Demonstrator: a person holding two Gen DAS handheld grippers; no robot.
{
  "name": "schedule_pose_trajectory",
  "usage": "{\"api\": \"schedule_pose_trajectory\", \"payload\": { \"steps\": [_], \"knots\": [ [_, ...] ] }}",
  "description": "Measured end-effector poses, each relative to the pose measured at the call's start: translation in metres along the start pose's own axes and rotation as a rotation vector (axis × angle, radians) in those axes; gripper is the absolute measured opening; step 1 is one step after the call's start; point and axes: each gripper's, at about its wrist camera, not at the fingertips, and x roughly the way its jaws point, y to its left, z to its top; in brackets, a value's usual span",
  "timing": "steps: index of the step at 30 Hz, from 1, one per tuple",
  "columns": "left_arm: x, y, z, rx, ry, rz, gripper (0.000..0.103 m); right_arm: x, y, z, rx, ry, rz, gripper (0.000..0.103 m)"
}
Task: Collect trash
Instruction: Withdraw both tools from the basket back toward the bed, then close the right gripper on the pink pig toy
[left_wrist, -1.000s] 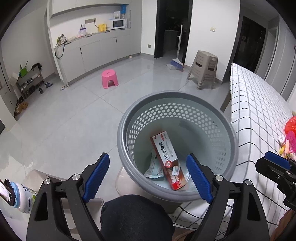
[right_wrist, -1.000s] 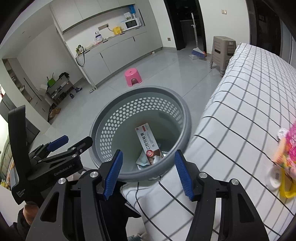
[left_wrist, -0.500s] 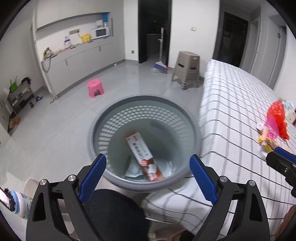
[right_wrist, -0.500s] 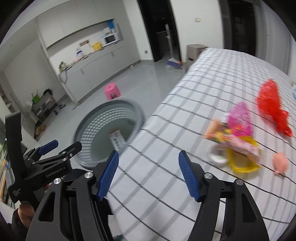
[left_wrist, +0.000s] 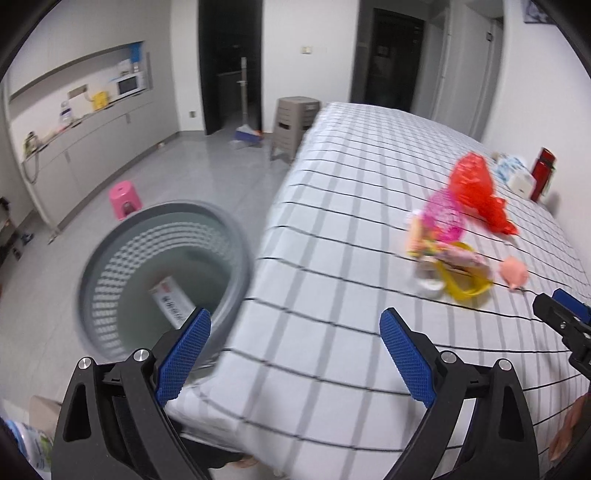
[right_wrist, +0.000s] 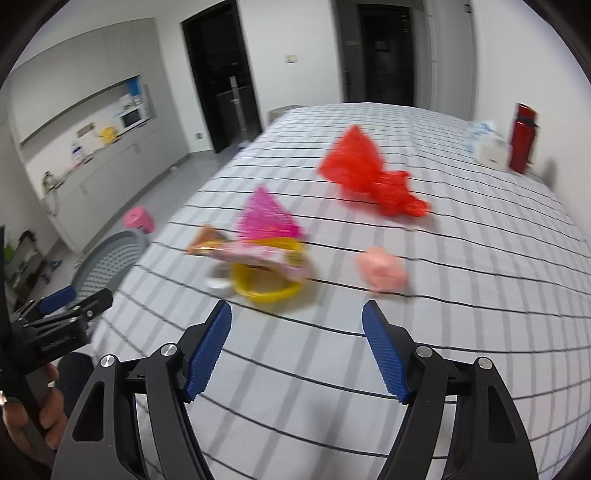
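Trash lies on a checked tablecloth (right_wrist: 480, 332): a red plastic bag (right_wrist: 369, 177), a pink mesh wrapper (right_wrist: 267, 218), a snack packet (right_wrist: 255, 254) across a yellow ring (right_wrist: 269, 291), and a pink lump (right_wrist: 384, 273). My right gripper (right_wrist: 295, 347) hovers over the cloth just short of the ring, its jaws opening with nothing between them. My left gripper (left_wrist: 293, 350) stands open and empty over the table's edge. The grey perforated bin (left_wrist: 110, 258) on the floor holds a red-and-white box (left_wrist: 171, 301).
A red bottle (right_wrist: 522, 138) and a white tissue pack (right_wrist: 487, 147) stand at the table's far right. On the floor are a pink stool (left_wrist: 125, 197), a brown stool (left_wrist: 293, 125) and a broom (left_wrist: 245, 134). A counter runs along the left wall.
Both grippers have swung right from above the bin to over the table. The right gripper's jaws have widened. The trash pile has come into close view.
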Motion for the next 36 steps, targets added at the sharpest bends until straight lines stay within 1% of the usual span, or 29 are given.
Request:
{"api": "schedule_pose_trajectory", "payload": {
  "steps": [4,10,16,23,36],
  "knots": [
    [0.008,-0.025,0.004,0.036,0.008,-0.028,0.092,0.002,-0.027,-0.005,0.045,0.005,-0.031,0.071],
    [0.018,-0.050,0.010,0.061,0.008,-0.031,0.092,0.015,-0.051,-0.003,0.076,0.030,-0.049,0.071],
    [0.028,-0.057,0.017,0.058,0.006,-0.018,0.092,0.029,-0.058,0.005,0.065,0.054,-0.062,0.071],
    [0.042,-0.064,0.022,0.056,0.033,-0.009,0.092,0.050,-0.062,0.015,0.037,0.086,-0.073,0.071],
    [0.050,-0.071,0.029,0.056,0.041,-0.006,0.092,0.080,-0.065,0.030,0.003,0.111,-0.101,0.071]
  ]
}}
